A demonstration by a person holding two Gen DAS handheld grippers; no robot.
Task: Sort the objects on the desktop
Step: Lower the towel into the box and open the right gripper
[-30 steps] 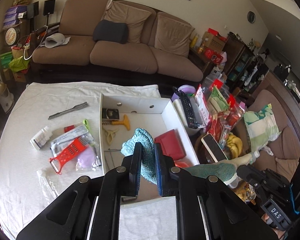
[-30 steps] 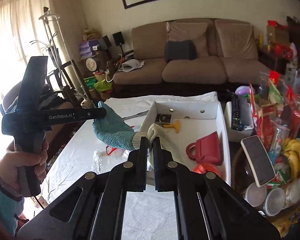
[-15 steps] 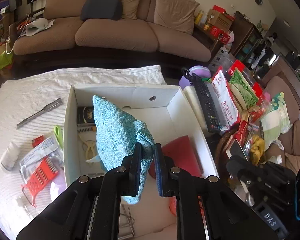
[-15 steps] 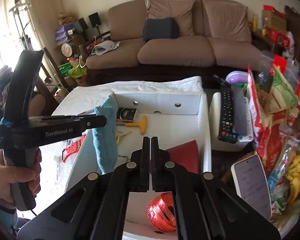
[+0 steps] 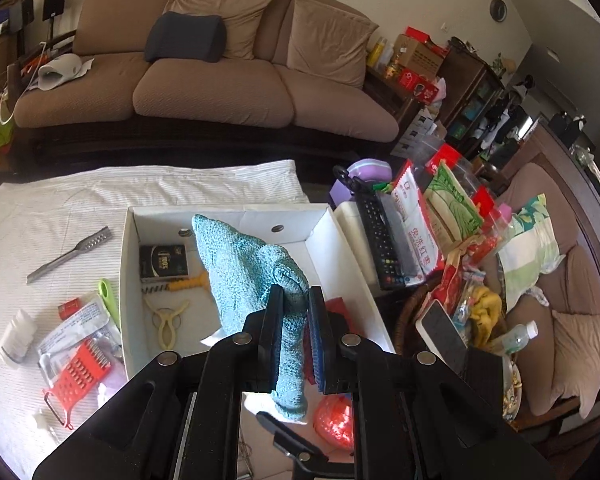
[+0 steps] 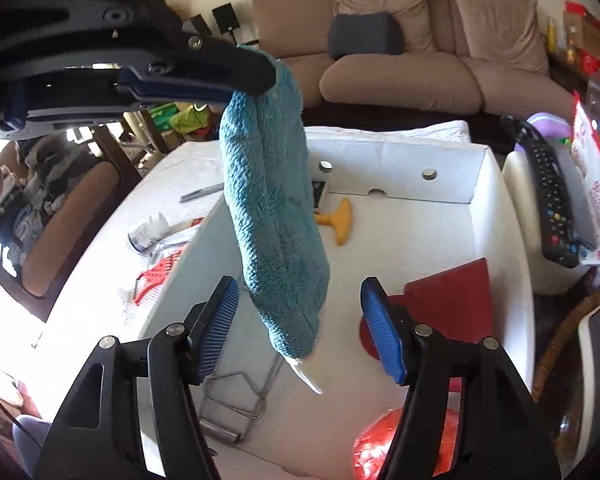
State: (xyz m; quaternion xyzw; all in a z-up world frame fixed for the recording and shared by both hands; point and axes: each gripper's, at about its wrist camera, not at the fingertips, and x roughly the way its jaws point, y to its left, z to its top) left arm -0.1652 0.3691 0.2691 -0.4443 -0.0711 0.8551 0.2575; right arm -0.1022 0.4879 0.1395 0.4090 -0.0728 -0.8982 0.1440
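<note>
A teal knitted cloth hangs down over the white cardboard box. My left gripper is shut on its upper fold. In the right wrist view the left gripper comes in from the upper left, and the cloth dangles from it with a white tag at its lower end. My right gripper is low over the box and its jaws are opening. The cloth's lower end hangs between its blue pads, which do not touch it.
The box holds a red pouch, a red ribbon ball, a yellow-handled tool, a black packet and a wire clip. Left of it lie a red grater, a metal file and a white bottle. A remote and snack bags crowd the right.
The left gripper carried the cloth from beside the box to over it. The right gripper let go of the cloth's end, sank toward the box and has now opened its jaws.
</note>
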